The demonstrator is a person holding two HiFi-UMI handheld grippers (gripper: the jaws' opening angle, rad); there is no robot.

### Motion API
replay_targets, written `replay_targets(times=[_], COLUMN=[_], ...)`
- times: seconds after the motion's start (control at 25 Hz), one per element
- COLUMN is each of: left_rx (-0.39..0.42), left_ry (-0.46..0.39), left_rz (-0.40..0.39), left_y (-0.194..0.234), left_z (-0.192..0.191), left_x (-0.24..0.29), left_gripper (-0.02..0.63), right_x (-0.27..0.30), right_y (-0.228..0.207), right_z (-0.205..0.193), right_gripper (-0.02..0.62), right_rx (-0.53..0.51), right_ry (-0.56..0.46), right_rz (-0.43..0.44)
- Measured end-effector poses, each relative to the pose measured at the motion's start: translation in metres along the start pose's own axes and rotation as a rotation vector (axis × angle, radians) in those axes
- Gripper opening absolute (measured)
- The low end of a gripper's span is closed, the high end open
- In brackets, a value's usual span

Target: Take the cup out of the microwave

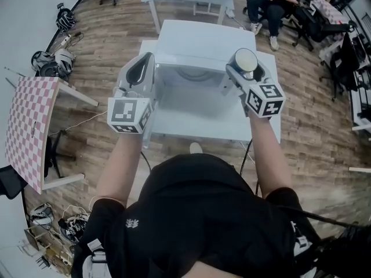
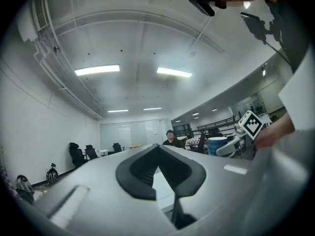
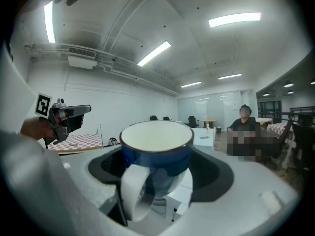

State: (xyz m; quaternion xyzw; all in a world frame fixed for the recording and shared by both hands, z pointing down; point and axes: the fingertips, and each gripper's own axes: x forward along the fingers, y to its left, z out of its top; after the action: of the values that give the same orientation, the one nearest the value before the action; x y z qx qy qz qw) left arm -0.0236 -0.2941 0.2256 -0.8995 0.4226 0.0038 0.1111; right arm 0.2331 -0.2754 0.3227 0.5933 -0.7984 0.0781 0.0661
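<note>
Over the white table [image 1: 197, 123], the right claw [image 3: 157, 173] clasps a blue, white-handled cup [image 3: 156, 149]; the left claw [image 2: 158, 150] is closed, empty.

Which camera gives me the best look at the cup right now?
The right gripper view: the blue ceramic cup with white inside and white handle fills the centre, gripped by the right hand-held gripper. The head view shows only its rim from above. The left gripper view shows it small, far off.
</note>
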Motion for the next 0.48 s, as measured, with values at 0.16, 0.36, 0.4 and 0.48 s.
replay_targets(times=[0.16, 0.36, 0.4, 0.48], left_rx=[-0.004, -0.013, -0.014, -0.023], left_ry=[0.005, 0.012, 0.013, 0.017], left_rz=[-0.006, -0.014, -0.013, -0.004], left_y=[-0.0018, -0.0033, -0.0017, 0.0039], left_z=[-0.0009, -0.002, -0.0029, -0.0046], left_x=[0.0017, 0.0035, 0.0039, 0.0045], left_gripper=[0.006, 0.006, 0.006, 0.006], right_x=[-0.001, -0.0015, -0.0006, 0.0015], right_y=[-0.0033, -0.0061, -0.0062, -0.0065], right_z=[0.0008, 0.0028, 0.0026, 0.0024], right_gripper=[0.388, 0.388, 0.388, 0.388], right_rx=[0.0, 0.001, 0.001, 0.001], right_ry=[-0.002, -0.007, -0.007, -0.006], right_rz=[-0.007, -0.015, -0.015, -0.014])
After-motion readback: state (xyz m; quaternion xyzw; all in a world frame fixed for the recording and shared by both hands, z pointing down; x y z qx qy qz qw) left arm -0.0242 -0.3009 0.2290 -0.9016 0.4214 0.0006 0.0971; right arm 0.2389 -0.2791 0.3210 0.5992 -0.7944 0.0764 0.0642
